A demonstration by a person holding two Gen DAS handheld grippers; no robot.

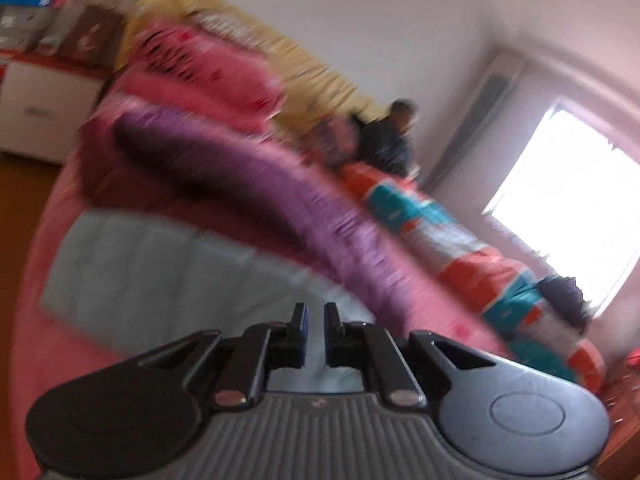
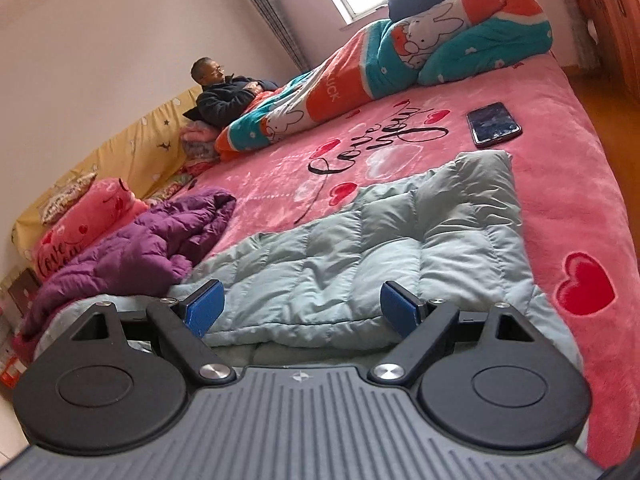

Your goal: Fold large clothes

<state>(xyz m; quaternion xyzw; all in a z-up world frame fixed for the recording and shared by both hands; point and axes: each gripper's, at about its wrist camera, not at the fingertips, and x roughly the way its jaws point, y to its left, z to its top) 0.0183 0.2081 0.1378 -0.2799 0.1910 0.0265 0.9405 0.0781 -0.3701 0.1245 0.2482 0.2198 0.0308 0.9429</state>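
Observation:
A pale blue-green quilted down jacket [image 2: 360, 256] lies spread flat on the pink bed [image 2: 560, 184]. My right gripper [image 2: 302, 306] is open, with blue pads [image 2: 204, 304] wide apart just above the jacket's near edge, holding nothing. In the blurred left wrist view the same jacket [image 1: 160, 272] lies ahead of my left gripper [image 1: 315, 320]. Its jaws stand nearly closed with a narrow gap, and I see no cloth between them. A purple down jacket [image 2: 132, 248] lies crumpled left of the pale one and also shows in the left wrist view [image 1: 248, 184].
A phone [image 2: 494, 124] lies on the bed beyond the jacket. A rolled orange and teal blanket [image 2: 360, 68] runs along the far side, with a man [image 2: 228, 92] lying by the wall. A pink pillow [image 2: 80, 232] sits at the left. A wooden wardrobe [image 2: 616, 12] stands at the right.

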